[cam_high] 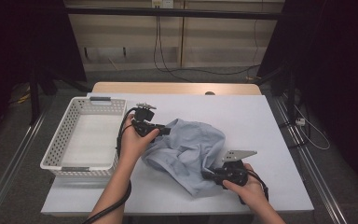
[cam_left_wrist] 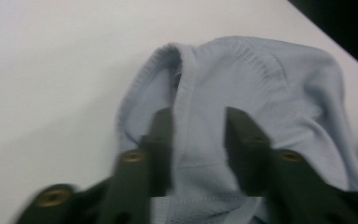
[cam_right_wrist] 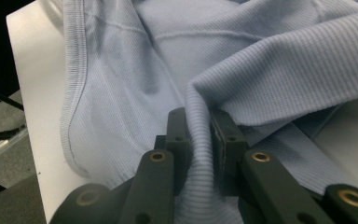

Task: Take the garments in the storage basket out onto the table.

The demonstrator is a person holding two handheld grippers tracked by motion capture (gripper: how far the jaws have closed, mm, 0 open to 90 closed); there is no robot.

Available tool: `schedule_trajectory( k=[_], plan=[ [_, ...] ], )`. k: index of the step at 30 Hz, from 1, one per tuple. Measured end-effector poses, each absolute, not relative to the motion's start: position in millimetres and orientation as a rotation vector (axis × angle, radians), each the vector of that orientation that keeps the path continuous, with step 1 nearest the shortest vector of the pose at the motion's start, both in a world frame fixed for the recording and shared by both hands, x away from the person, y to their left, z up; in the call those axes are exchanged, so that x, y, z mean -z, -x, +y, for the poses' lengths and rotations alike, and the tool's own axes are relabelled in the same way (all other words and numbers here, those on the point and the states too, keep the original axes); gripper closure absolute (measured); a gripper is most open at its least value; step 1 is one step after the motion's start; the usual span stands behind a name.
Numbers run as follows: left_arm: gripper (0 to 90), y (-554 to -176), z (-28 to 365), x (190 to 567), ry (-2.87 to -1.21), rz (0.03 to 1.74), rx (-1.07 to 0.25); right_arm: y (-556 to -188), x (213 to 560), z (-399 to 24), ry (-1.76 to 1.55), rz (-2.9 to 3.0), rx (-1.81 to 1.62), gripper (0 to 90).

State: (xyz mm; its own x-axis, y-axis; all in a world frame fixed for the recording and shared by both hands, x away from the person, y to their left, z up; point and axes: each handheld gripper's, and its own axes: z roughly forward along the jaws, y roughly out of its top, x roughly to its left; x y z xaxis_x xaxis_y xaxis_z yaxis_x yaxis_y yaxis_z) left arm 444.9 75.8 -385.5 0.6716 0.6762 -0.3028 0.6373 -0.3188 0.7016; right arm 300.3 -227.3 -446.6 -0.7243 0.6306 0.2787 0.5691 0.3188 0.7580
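Bare wooden wall panels and dangling black cables sit behind the white-topped surface (cam_high: 261,116), which is ringed by dark curtains. On it, a little right of centre and towards the near edge, lies the crumpled pale blue ribbed knit garment (cam_high: 186,149), bunched into soft folds with its stitched hems turned up.

At the garment's far left corner, the left hand-held gripper (cam_high: 164,131) points into the cloth. In the left gripper view its two black jaws stand clearly apart, about half spread, with a hemmed edge of the pale blue garment (cam_left_wrist: 242,74) running up between them; the pads are not pressing on the fabric, so it has hold of nothing.

At the garment's near right corner, close to the near edge of the surface, the right hand-held gripper (cam_high: 208,175) is held low in the person's right hand (cam_high: 249,189). The right gripper view shows its jaws drawn close together on a raised ridge of the ribbed cloth (cam_right_wrist: 270,60), the fold squeezed between the pads.

Beside the garment, at the left edge of the surface, stands a white perforated plastic basket (cam_high: 60,144) with a dark handle on its far rim. The person's left hand (cam_high: 133,142) lies between basket and garment.
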Motion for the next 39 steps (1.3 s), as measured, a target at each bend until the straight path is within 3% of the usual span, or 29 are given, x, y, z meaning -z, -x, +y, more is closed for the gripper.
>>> schedule_trajectory(
  k=[1, 3, 7, 12, 26, 27, 29, 32, 35, 39],
  plan=[
    [35.6, -444, 78, 385, -2.016, 1.039, -0.068, -301, 446, -227, -1.126, 2.5, -1.383, 71.9],
    [25.4, -441, 82, 383, -2.002, 1.058, -0.06, -302, 444, -230, -1.132, 2.507, -1.383, 58.0],
    [18.9, -431, 84, 383, -2.037, 1.053, -0.036, -306, 436, -245, -1.152, 2.438, -1.338, 29.5],
    [16.5, -420, 83, 386, -2.079, 1.037, -0.026, -318, 429, -274, -1.269, 2.267, -1.348, 17.5],
    [15.5, -397, 97, 388, -2.113, 1.067, -0.033, -361, 434, -271, -1.322, 2.161, -1.276, 23.9],
    [15.3, -395, 99, 387, -2.116, 1.062, -0.025, -364, 435, -269, -1.326, 2.163, -1.257, 26.6],
    [15.1, -391, 100, 388, -2.118, 1.071, -0.02, -367, 437, -267, -1.307, 2.178, -1.242, 47.5],
    [15.1, -388, 104, 387, -2.119, 1.072, -0.022, -369, 437, -266, -1.314, 2.226, -1.264, 71.7],
    [15.0, -385, 108, 388, -2.103, 1.086, -0.03, -367, 436, -265, -1.314, 2.257, -1.273, 82.0],
    [14.8, -382, 112, 390, -2.091, 1.097, -0.018, -361, 436, -270, -1.324, 2.278, -1.224, 84.4]
  ],
)
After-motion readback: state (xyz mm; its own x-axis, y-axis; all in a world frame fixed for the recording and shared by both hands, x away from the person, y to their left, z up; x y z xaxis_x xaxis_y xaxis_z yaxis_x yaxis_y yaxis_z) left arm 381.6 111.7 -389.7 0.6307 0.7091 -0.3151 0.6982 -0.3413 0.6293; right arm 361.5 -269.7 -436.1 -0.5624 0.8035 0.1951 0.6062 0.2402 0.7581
